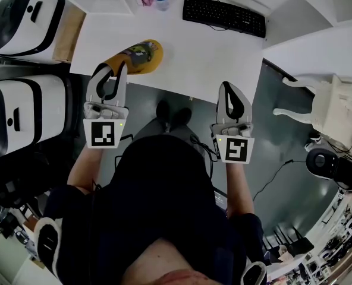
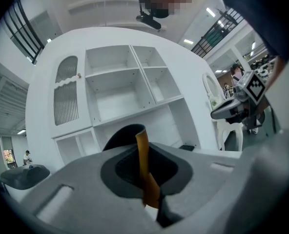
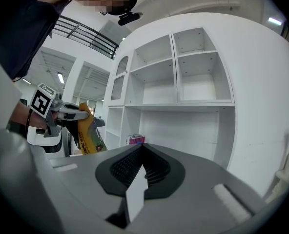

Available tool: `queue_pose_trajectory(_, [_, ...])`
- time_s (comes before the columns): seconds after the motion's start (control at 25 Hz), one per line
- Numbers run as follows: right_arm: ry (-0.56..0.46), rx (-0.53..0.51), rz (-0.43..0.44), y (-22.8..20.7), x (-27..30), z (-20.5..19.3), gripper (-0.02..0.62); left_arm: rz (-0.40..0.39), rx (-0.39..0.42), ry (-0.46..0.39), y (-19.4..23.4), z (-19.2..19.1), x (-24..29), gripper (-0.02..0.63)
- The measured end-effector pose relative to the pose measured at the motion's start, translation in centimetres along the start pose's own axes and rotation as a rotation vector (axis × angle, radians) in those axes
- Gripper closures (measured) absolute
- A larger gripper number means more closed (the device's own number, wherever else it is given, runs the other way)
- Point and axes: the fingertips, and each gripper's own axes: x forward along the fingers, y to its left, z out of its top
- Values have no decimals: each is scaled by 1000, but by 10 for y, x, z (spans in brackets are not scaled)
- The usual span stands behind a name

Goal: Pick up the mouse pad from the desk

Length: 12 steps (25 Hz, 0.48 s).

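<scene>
Mouse pad, yellow with printed artwork, is clamped by its edge between the jaws of the left hand-held gripper. It sits above the near edge of the white table; in the right gripper view it hangs upright, apparently clear of the surface. The right hand-held gripper is pressed together on nothing, well apart from the pad. Judgement: the pad looks lifted. A thin, limp pad calls for a firm pinch and a level carry. The print on the pad is too small to read, and no lettering is legible on the keyboard.
</scene>
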Motion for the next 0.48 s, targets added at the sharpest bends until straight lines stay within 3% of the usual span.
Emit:
queue_pose_trajectory(0.12, [-6,-3,-2,0,-5,3,597,17,20,5,1,3,-6,591])
queue_pose_trajectory(0.28, [-3,-9,-8,0,-11,7,597,-28,230,91,-1,0,-17,591])
queue_pose_trajectory(0.4, [5,-10,-24,-1,-16,9,597,36,97,39,1,4,-24,591])
queue_pose_trajectory(0.48, [9,-10,-34,-2,-18,8,597,9,182,78,-3,-1,-27,591])
